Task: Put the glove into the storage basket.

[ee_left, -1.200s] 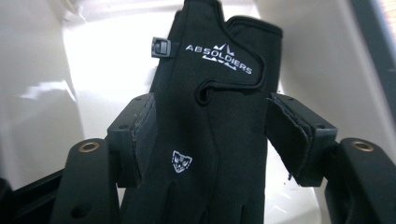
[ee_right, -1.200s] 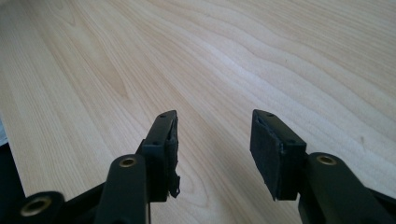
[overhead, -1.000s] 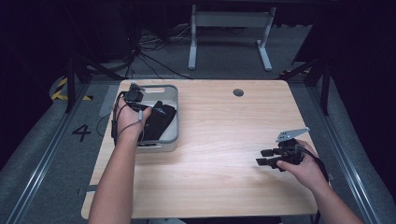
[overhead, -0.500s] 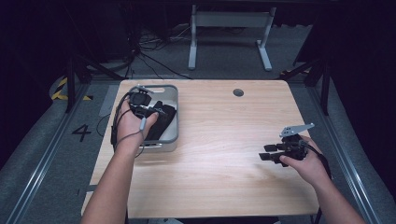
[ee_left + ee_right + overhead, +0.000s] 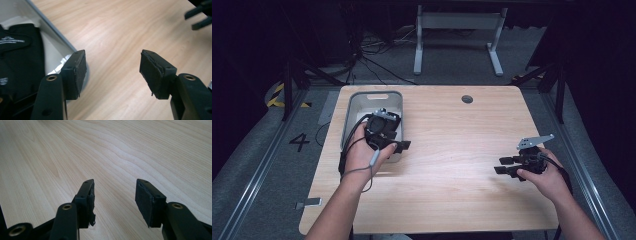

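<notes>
Black cloth with unreadable white print lies in grey bin.

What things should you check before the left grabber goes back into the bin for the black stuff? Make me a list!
1. Left gripper open: ok, jaws stand wide apart with nothing between them.
2. Left gripper over the bin: not ok, in the left gripper view it points at bare table, one jaw by the bin's corner.
3. Black fabric in the bin: ok, it lies inside.
4. What the fabric is, and how many pieces: cannot tell.
5. Right gripper out of the way: ok, open and empty over the table's far side from the bin.
6. Table free for setting things down: ok, bare wood between the grippers.
</notes>
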`<state>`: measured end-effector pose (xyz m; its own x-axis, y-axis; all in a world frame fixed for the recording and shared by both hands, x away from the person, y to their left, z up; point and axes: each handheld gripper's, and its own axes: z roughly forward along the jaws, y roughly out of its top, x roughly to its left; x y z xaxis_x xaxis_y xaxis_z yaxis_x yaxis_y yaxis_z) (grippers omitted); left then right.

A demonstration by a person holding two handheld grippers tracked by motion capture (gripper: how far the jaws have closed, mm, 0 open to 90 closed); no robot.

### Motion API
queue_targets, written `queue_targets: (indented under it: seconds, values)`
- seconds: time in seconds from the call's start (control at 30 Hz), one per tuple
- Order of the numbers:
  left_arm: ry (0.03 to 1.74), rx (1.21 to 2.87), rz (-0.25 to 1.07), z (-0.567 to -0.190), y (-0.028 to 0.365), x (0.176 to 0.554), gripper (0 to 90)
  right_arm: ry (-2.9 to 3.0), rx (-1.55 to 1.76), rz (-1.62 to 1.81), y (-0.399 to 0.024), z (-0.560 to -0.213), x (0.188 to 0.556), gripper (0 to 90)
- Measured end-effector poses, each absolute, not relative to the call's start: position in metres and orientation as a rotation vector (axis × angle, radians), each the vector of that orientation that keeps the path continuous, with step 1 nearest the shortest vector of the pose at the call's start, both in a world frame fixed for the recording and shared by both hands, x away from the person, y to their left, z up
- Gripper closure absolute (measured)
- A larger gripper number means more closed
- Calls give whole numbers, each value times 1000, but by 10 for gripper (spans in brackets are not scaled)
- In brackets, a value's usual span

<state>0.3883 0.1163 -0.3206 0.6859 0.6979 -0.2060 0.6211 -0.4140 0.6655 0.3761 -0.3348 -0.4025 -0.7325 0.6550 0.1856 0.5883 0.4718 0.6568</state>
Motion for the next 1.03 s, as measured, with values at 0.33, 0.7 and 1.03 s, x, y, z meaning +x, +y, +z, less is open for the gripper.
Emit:
queue_targets:
  seconds: [0.33, 0.7, 1.03]
  values:
    - [879, 2197, 40, -358, 111, 360, 410, 2632, 1083, 1107, -334, -407, 374, 500]
    - [849, 2251, 2, -415, 104, 350, 423, 2651, 1075, 1093, -333, -414, 374, 497]
    - [943, 2324, 74, -433, 106, 354, 388, 2645, 1096, 1061, -336, -424, 379, 493]
